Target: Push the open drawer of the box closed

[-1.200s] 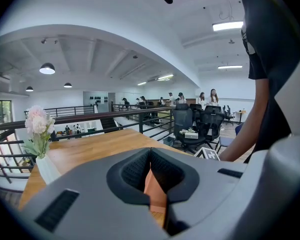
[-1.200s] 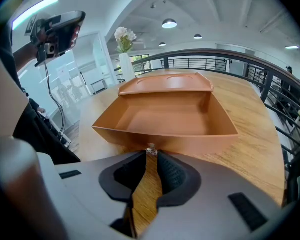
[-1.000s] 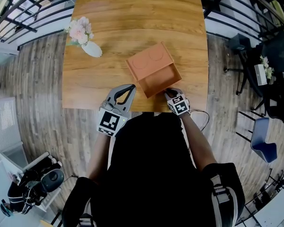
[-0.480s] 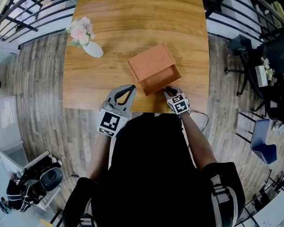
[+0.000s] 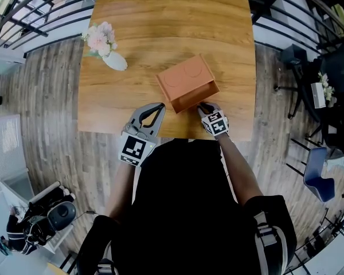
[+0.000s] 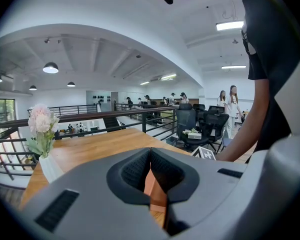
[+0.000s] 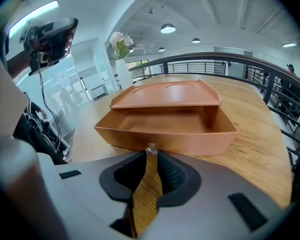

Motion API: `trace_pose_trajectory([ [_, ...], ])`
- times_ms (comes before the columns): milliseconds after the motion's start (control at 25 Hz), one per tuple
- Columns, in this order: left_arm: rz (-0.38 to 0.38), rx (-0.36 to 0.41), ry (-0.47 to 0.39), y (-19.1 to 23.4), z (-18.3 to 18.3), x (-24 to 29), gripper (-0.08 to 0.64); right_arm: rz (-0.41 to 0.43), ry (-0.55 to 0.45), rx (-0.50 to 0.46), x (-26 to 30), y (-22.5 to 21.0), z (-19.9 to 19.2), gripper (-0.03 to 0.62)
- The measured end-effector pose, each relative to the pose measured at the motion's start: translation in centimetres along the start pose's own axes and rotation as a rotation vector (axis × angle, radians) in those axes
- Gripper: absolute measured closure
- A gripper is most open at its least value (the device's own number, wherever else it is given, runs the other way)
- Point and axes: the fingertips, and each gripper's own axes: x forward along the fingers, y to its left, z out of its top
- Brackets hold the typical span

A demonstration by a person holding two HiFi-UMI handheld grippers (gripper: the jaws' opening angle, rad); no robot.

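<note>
Fingers [image 7: 174,178] of right gripper [image 7: 152,151] pressed together against drawer [image 7: 165,140] front; left gripper [image 6: 150,150] fingers [image 6: 133,172] together, empty.

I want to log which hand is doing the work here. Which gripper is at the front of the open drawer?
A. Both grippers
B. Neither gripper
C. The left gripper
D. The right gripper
D: the right gripper has its tips at the front wall of the open drawer, while the left gripper lies off to the box's left side.

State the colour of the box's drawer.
The drawer is plain terracotta orange, seen best in the right gripper view.
</note>
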Motion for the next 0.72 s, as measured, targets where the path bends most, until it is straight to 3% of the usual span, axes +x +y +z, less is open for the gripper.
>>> trace_pose_trajectory([
  [720,0.005,-0.016,0.019,1.9,-0.5,0.8,0.537,0.013,-0.018,0.003,2.3,-0.8,2.8,0.506],
])
